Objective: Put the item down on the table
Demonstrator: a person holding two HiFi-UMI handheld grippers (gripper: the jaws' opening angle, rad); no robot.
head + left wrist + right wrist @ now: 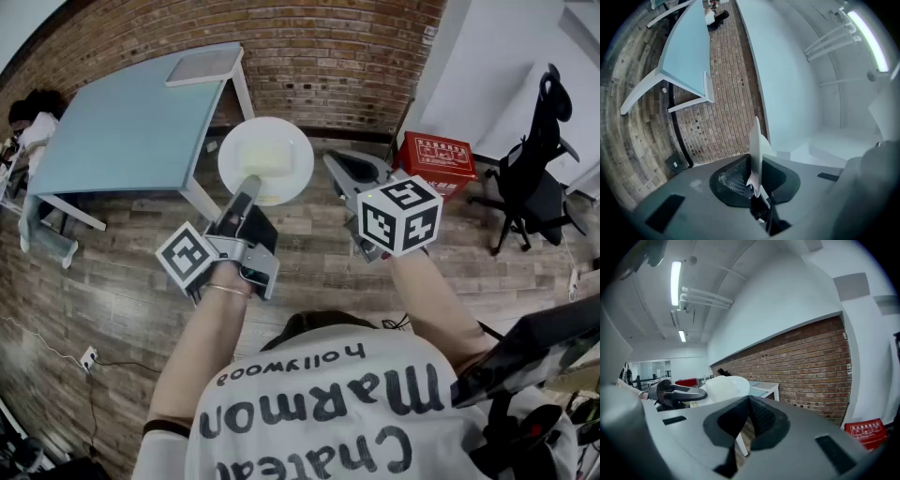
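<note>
Left gripper [247, 185], jaws clamped on the rim of the plate [270, 155]. In the left gripper view the plate [755, 145] stands edge-on between the ribbed dark pads of the gripper [757, 187], pinched only at its near edge. Right gripper [336, 165], jaws together with nothing between them, as the right gripper view confirms [747, 401]; it is held just beside the plate [724, 387] without touching it. The plate is in the air over the floor [103, 281], near the table [122, 131] but off the tabletop's right edge. To do the step well, the plate probably needs carrying left until it is fully over the tabletop, then holding level and lowering until its base rests flat, and only then should the jaws part. A rim grip leaves most of the weight hanging beyond the jaws, so a slow descent likely guards against tilt or slip. The plate is round, white, smooth and shallow, thin in profile with a slightly raised rim. The table has a flat pale blue matt top on slim white legs, with a flat grey slab [204, 66] at its far corner. The floor is worn wood plank, and the wall [328, 56] is rough red brick.
</note>
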